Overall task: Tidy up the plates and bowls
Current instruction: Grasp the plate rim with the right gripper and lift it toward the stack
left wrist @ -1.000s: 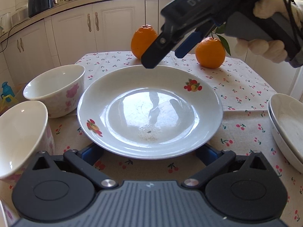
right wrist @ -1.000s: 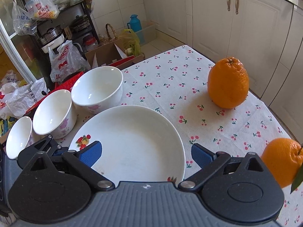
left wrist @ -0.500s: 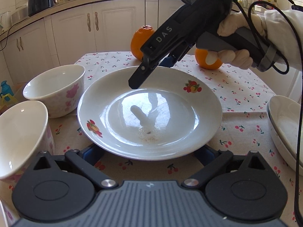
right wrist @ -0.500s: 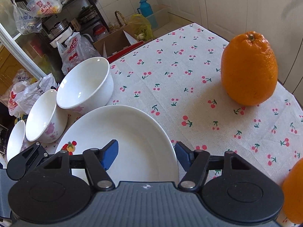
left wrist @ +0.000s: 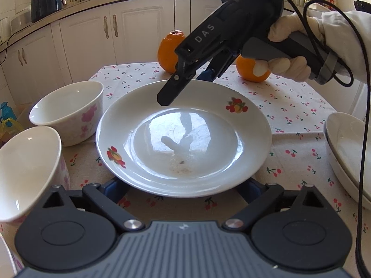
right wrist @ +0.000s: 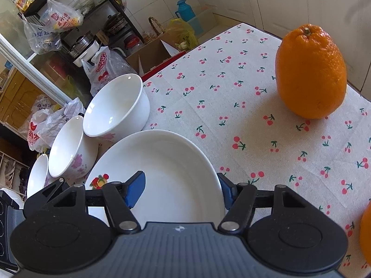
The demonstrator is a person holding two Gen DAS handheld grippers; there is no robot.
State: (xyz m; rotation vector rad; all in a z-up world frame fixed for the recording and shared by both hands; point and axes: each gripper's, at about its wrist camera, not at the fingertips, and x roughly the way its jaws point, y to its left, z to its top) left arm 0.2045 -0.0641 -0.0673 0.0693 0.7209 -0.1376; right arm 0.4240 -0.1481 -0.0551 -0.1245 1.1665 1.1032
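Note:
A white plate with fruit decals (left wrist: 143, 120) lies mid-table; it also shows in the right wrist view (right wrist: 167, 162). My left gripper (left wrist: 183, 188) is open, its fingers low on either side of the plate's near rim. My right gripper (right wrist: 182, 190) is open and straddles the plate's far rim, one finger (left wrist: 170, 92) over the plate, the other outside. Two white flowered bowls (left wrist: 67, 108) (left wrist: 25, 169) stand left of the plate. Stacked white plates (left wrist: 345, 153) lie at the right.
Two oranges (left wrist: 170, 54) (left wrist: 252, 70) stand at the far end of the cherry-print tablecloth (left wrist: 289, 106). A third bowl (right wrist: 37, 176) shows in the right wrist view. Cabinets stand behind the table; bags and a shelf are on the floor side.
My right gripper has come down and forward over the plate's far rim, its fingers now closer together around the rim. My left gripper and the plate have stayed put.

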